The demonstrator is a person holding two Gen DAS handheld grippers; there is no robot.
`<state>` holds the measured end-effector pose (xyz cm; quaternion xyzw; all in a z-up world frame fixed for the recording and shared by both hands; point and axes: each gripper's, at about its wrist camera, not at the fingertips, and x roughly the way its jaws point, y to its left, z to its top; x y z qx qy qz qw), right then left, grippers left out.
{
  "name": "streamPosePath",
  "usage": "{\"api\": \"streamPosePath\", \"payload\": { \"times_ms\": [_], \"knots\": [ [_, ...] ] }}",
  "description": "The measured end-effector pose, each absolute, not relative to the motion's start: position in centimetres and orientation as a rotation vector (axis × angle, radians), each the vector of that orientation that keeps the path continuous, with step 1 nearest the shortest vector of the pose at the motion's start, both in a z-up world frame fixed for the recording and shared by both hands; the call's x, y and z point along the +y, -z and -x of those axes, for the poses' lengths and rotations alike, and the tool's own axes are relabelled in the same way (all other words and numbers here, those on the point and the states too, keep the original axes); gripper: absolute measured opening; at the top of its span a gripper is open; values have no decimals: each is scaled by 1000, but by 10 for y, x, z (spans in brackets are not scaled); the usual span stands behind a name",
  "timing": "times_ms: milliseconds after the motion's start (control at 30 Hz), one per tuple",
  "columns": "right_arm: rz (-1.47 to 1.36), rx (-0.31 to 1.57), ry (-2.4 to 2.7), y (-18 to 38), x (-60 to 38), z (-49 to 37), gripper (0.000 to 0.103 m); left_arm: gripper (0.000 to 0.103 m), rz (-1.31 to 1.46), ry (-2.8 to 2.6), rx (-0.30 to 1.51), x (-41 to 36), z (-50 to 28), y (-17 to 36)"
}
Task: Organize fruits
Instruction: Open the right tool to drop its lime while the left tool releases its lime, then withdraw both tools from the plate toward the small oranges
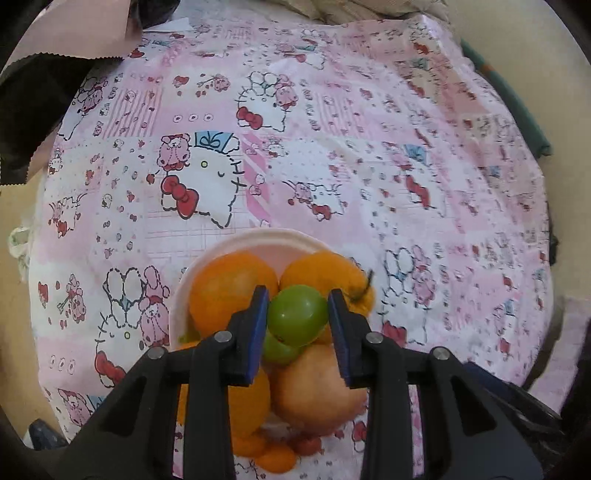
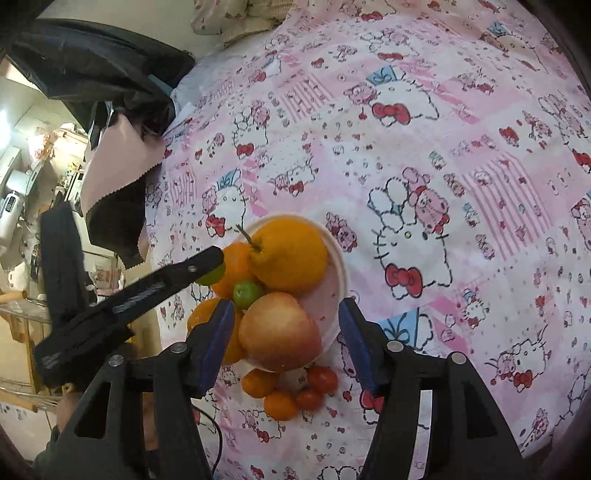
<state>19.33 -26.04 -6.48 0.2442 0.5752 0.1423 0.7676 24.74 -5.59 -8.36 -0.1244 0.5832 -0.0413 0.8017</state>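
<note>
A white bowl (image 1: 258,236) on the pink cartoon-print bedsheet holds several oranges, a reddish-yellow apple (image 1: 314,391) and a green fruit (image 1: 277,349). My left gripper (image 1: 298,295) hangs over the pile, shut on a second green fruit (image 1: 295,317). In the right wrist view that gripper's black finger (image 2: 177,277) reaches in from the left above the bowl (image 2: 341,269). My right gripper (image 2: 286,305) is open above the apple (image 2: 279,332), its pads clear of it. A big stemmed orange (image 2: 288,254) lies behind the apple.
Two small oranges (image 2: 258,382) and two red tomatoes (image 2: 323,378) lie on the sheet in front of the bowl. A black bag with pink paper (image 2: 110,166) sits at the bed's left edge. A pillow (image 2: 236,18) is at the far end.
</note>
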Motion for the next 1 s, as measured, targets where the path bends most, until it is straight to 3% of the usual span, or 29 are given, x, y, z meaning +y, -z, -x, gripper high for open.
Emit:
{"api": "streamPosePath", "payload": {
  "times_ms": [267, 367, 433, 1000],
  "knots": [
    [-526, 1237, -338, 57, -258, -193, 61, 32, 303, 70, 1295, -55, -247, 109],
    [-518, 1239, -344, 58, -255, -193, 61, 55, 252, 37, 1295, -55, -246, 108],
    [-511, 1241, -345, 58, -252, -193, 61, 77, 297, 50, 1310, -48, -246, 111],
    [-471, 1234, -331, 56, -246, -189, 61, 78, 247, 56, 1164, -21, -219, 56]
  ]
}}
